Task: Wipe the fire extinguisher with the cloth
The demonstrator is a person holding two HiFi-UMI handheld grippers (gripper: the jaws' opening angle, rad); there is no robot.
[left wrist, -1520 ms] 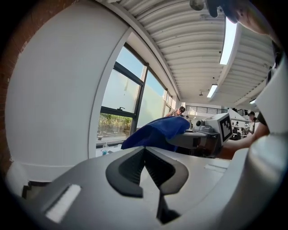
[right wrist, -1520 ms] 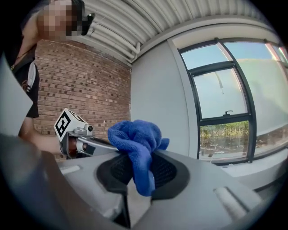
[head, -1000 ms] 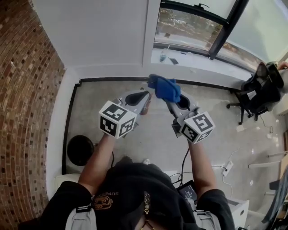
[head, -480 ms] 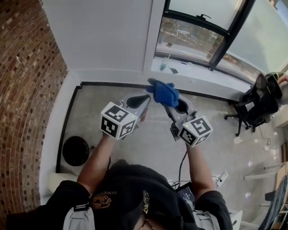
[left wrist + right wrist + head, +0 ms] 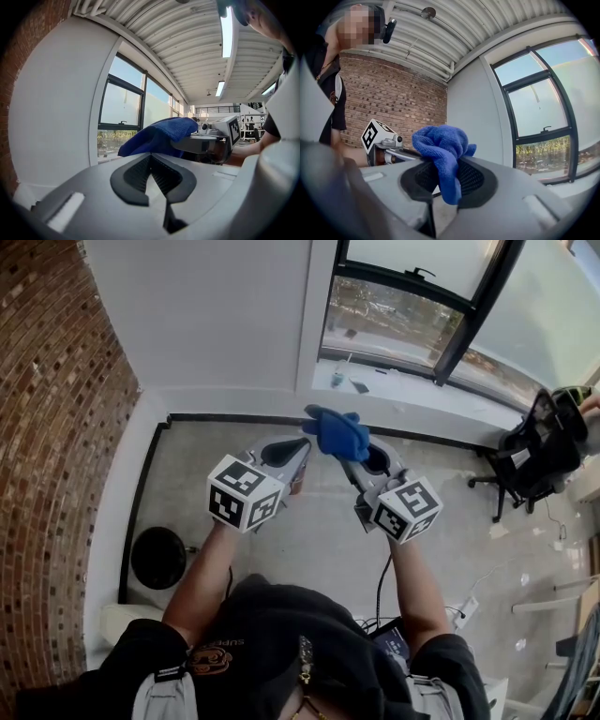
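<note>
Right gripper jaws part-closed and clamped on a bunched blue microfibre cloth; the cloth is pinched between the black ribbed pads, with most of it bulging up above the jaw tips and a short tail hanging below. Left gripper jaws fully together, nothing between them, tip just beside the cloth but not touching it. Both grippers held up side by side at about level, pointing toward the white wall and dark-framed window. A small reddish patch peeks out at the left gripper's lower edge, too covered to tell what it is. Red brick wall on the left, grey floor below, black office chair far right
</note>
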